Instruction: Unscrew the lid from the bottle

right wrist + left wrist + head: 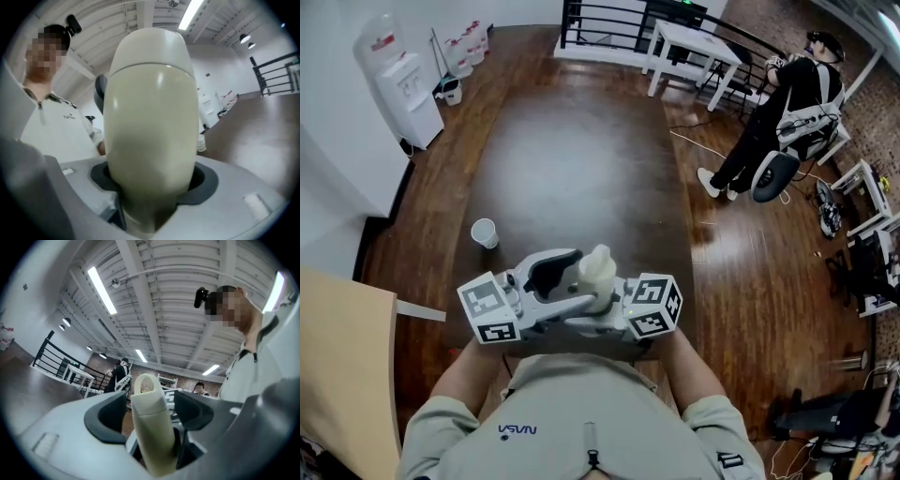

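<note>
A cream bottle [598, 267] with a rounded lid stands upright between my two grippers, held close to the chest over the near edge of the dark table [572, 159]. In the right gripper view the bottle [150, 126] fills the gap, and my right gripper [152, 183] is shut on its body, with the lid [150, 47] above the seam. In the left gripper view I see the bottle [152, 427] edge-on, its loop lid [146, 389] on top. My left gripper [150, 413] stands open around it, a gap showing on either side.
A white paper cup [485, 232] stands on the table ahead to the left. A tan board [342, 366] lies at the near left. Farther off are a water dispenser [398, 80], a white table [694, 47] and a standing person [787, 103].
</note>
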